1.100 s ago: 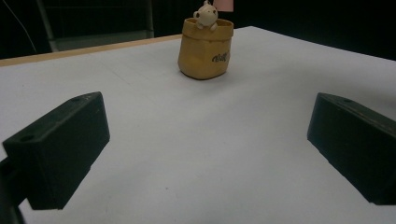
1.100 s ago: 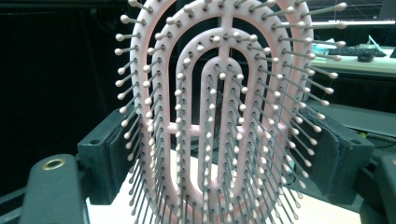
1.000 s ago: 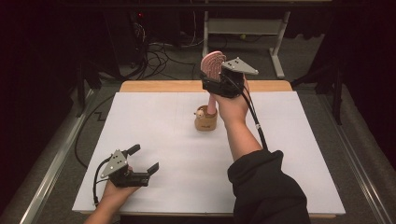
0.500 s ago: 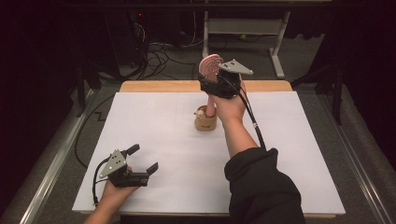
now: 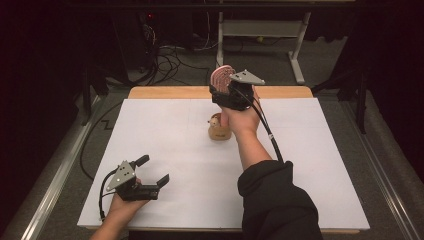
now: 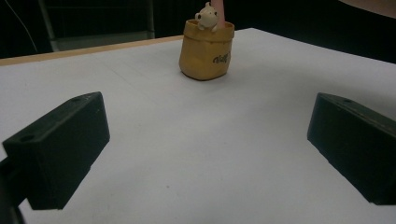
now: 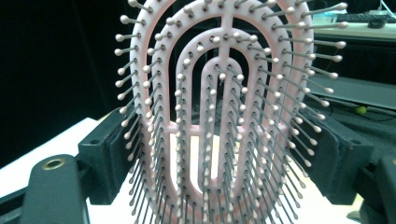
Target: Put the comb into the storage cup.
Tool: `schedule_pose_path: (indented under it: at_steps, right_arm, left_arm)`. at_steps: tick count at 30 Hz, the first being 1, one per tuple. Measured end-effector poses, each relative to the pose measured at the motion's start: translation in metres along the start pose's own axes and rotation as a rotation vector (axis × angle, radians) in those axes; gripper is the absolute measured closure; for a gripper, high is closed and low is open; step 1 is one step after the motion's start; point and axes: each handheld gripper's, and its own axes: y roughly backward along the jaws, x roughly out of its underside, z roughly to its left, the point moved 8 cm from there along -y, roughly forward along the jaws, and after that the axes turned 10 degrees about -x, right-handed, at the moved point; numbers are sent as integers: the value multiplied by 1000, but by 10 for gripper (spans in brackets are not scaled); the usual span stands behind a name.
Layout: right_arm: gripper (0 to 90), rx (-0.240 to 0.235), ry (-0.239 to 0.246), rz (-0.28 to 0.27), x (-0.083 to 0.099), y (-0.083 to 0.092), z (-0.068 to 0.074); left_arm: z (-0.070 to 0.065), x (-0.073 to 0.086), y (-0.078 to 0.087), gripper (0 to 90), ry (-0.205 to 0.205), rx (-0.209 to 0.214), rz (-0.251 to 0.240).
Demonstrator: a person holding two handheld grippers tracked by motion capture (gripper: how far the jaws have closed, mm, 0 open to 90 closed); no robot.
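A pink hairbrush (image 5: 221, 76) with a slotted oval head (image 7: 224, 116) stands upright between the jaws of my right gripper (image 5: 224, 91), which is shut on the sides of the head (image 7: 219, 158). It hangs just above and behind a small tan pot (image 5: 219, 131) at the table's middle. The pot (image 6: 207, 49) has a little pale bear figure (image 6: 207, 14) peeking over its rim. A pink shape rises behind the bear; I cannot tell whether it is the brush's handle. My left gripper (image 5: 152, 171) rests at the front left, open with nothing between its jaws (image 6: 201, 154), pointing toward the pot.
The white table sheet (image 5: 165, 130) covers most of the top, with a wooden strip (image 5: 165, 92) along the far edge. Cables (image 5: 170, 55) and a metal frame (image 5: 300, 55) lie on the floor beyond the table. Metal rails run along both sides.
My right hand has come down a little with the hairbrush, closer to the pot. The left gripper has stayed where it was.
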Motion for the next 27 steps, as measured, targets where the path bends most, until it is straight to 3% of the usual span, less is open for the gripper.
schedule_pose_path:
  at_steps: [27]
  right_arm:
    - [202, -16, -20, 13, 18, -7, 2]
  left_arm:
    - [1, -1, 1, 0, -3, 0, -6]
